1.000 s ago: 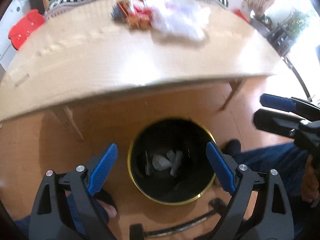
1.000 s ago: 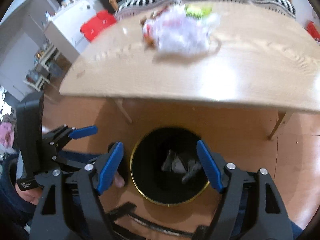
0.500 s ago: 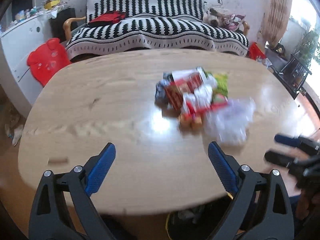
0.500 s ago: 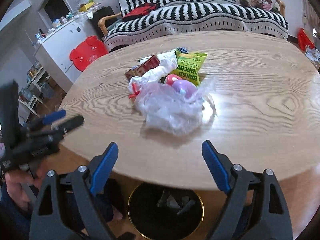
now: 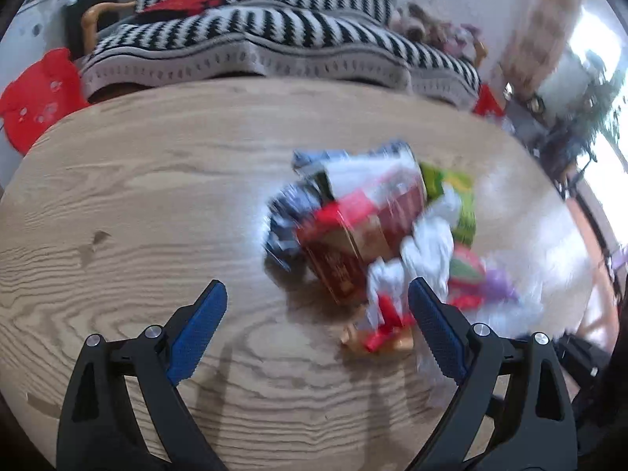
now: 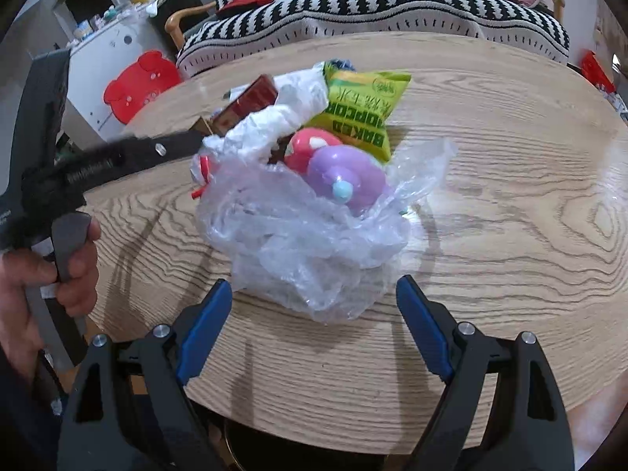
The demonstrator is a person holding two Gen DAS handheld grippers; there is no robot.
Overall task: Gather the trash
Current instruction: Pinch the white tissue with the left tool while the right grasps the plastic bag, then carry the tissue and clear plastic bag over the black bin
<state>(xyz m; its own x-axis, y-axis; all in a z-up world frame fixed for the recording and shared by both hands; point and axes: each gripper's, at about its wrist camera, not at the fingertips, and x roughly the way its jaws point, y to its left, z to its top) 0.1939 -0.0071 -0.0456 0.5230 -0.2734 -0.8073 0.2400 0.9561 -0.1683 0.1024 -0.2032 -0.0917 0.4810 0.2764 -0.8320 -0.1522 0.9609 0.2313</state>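
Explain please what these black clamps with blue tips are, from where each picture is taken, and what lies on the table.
There is no robot here. A person holds a hand-operated gripper in each hand, and each carries a wide-angle camera looking along its two fingers. One picture comes from the left gripper, the other from the right gripper. Both are open and hold nothing. On the wooden table lies a heap of trash: a clear plastic bag, a green popcorn packet, a red box and a purple toy. In the right picture, the person's hand grips the left gripper's handle.

Popcorn bags (image 6: 363, 112): one
Clear plastic bags (image 6: 314, 243): one
Red boxes (image 6: 249, 104): one
Tables (image 6: 510, 196): one
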